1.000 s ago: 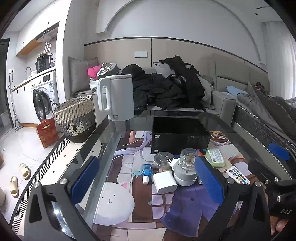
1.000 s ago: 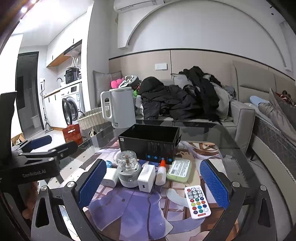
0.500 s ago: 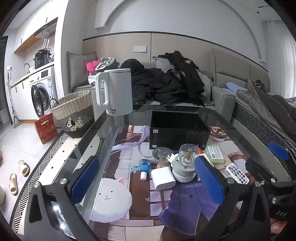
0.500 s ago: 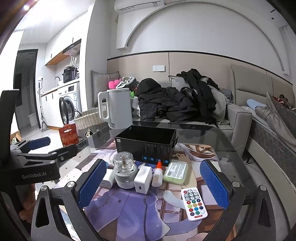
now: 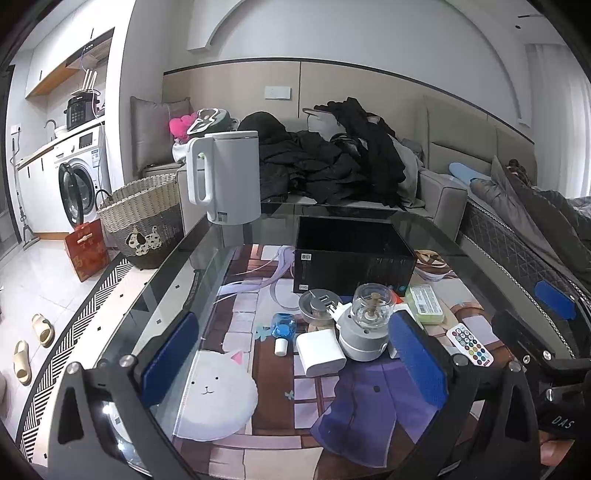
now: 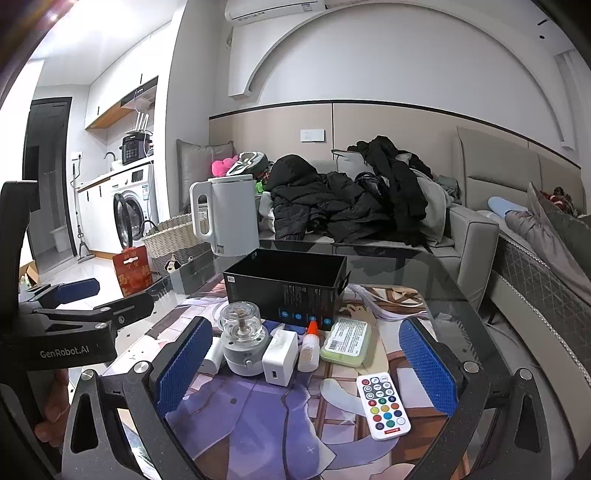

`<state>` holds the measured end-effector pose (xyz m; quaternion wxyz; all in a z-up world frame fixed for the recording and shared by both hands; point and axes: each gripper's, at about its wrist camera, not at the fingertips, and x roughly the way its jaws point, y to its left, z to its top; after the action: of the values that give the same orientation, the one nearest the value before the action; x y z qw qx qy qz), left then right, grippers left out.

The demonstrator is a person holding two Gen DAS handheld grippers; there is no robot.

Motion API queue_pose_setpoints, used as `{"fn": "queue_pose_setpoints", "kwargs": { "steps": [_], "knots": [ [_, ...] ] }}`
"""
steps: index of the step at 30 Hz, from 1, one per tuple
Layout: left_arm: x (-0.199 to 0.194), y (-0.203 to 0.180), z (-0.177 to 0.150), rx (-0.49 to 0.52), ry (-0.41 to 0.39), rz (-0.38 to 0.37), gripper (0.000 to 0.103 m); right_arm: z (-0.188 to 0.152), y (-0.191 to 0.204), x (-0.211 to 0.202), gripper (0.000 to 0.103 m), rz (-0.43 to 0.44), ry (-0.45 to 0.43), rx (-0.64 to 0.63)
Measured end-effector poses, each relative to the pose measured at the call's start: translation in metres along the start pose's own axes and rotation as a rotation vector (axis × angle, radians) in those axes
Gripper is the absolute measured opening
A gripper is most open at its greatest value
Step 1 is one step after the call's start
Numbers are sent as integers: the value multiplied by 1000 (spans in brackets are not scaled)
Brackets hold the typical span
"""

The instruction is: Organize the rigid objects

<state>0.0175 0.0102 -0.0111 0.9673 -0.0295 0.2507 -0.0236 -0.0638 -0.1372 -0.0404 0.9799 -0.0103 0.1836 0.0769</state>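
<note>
Left gripper (image 5: 291,363) and right gripper (image 6: 304,365) both wide apart and holding nothing, "GenRobot.AI" on the left one, black box (image 6: 286,290) mid-table, remote (image 6: 383,406) near the table's front edge.

Looks like a small studio apartment, living room and kitchen in one space. There's a grey sofa (image 6: 469,236) piled with black coats (image 6: 332,206), a glass table (image 6: 443,295) with a kettle (image 6: 229,214), and a washing machine (image 6: 129,206) under a counter with a sink tap. Wicker basket (image 5: 144,218) and slippers (image 5: 31,343) on the tiled floor, air conditioner (image 6: 273,9) up on the wall.
</note>
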Motion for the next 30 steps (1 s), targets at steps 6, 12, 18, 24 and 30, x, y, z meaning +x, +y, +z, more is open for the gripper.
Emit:
{"fn": "queue_pose_setpoints", "kwargs": {
  "steps": [6,12,18,24,30],
  "knots": [
    [3,3,-1,-21,20,-20,103,-1,-2,1,103,0,8,7],
    [4,3,-1,-21,28,-23,103,-2,-2,4,103,2,18,16],
    [5,4,-1,-32,35,-25,103,-1,-4,6,103,9,14,41],
    [4,5,-1,-34,28,-23,103,0,-8,5,103,49,20,73],
    [6,6,-2,-41,43,-25,103,1,-8,5,103,59,16,71]
  ]
}}
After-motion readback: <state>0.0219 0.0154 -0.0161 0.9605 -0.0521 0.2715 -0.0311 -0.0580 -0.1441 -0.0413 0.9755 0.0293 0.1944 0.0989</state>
